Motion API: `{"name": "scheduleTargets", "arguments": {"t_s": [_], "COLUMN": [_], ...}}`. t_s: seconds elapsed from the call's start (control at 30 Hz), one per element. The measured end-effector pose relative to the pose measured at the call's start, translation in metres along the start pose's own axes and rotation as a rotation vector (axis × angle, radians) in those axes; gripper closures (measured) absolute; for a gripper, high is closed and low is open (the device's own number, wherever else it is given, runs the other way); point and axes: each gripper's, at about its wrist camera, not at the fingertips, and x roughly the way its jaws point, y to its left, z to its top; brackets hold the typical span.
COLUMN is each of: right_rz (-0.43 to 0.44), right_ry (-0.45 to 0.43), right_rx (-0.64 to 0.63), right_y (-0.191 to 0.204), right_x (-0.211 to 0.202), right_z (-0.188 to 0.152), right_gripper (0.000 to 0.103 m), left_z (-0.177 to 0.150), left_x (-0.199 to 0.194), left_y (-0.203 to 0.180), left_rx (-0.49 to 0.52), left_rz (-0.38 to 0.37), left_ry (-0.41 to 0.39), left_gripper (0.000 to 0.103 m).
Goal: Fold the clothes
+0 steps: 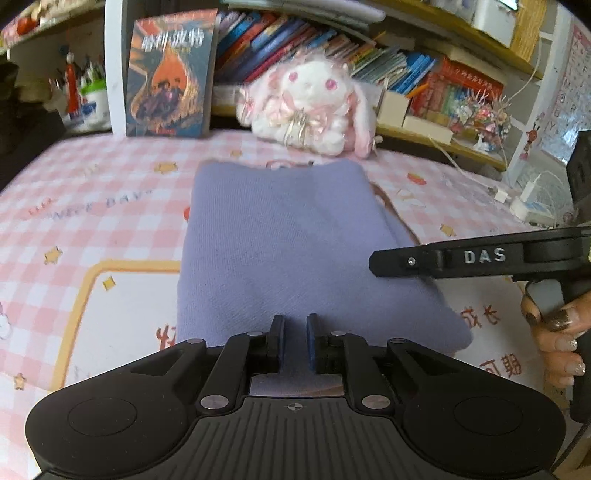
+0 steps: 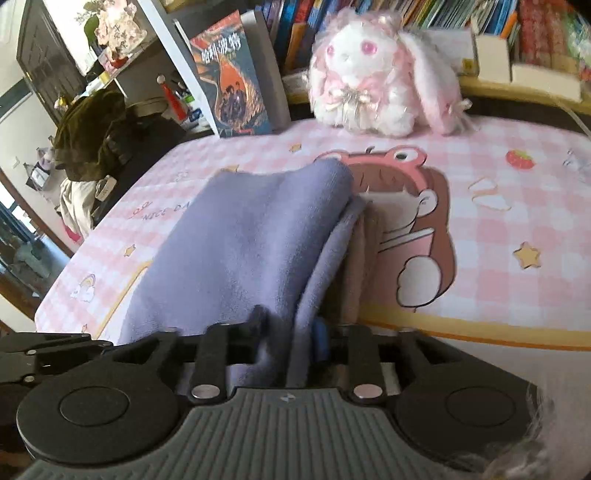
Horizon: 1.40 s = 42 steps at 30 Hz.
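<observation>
The right hand-held gripper [image 2: 291, 345] is clamped on a bunched edge of the purple garment [image 2: 240, 243], lifting it off the pink checked bed sheet [image 2: 498, 229]. Behind the garment, a white plush rabbit [image 2: 373, 74] sits against the bookshelf [image 2: 424, 14]. Left of the rabbit, a book [image 2: 231, 77] stands upright.

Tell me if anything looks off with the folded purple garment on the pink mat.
The purple garment looks squarely folded overall, but its right edge is lifted and bunched inside the right gripper, with layers splaying apart there. The left gripper hovers slightly open at the near edge, holding nothing.
</observation>
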Motion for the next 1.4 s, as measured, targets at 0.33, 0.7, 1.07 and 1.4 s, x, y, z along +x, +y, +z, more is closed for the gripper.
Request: {"name": "scheduleTargets", "arguments": {"t_s": [0.33,0.7,1.07,1.4], "right_rz": [-0.025,0.003,-0.085,-0.135], "right_ry": [0.022,0.101,0.077,0.030], "right_rx": [0.050,0.144,0.274,0.466], "right_y": [-0.003,-0.011,-0.004,-0.002], "right_x": [-0.042,-0.053,-0.041,-0.015], "right_z": [-0.014,-0.035,-0.034,-0.029], "right_gripper": [0.034,0.025,0.023,0.031], "left_z": [-0.008,-0.019,-0.003,0.017], "left_x": [-0.027,-0.040,-0.017,0.040], "left_y": [-0.015,-0.017,0.035,0.102], "left_rx": [-0.056,-0.109,-0.095,-0.259], "left_rz": [0.076,0.117,-0.023,-0.256], "left_ry": [-0.050,-0.060,-0.018,0.144], "left_gripper": [0.052,0.021,0.013,0.016]}}
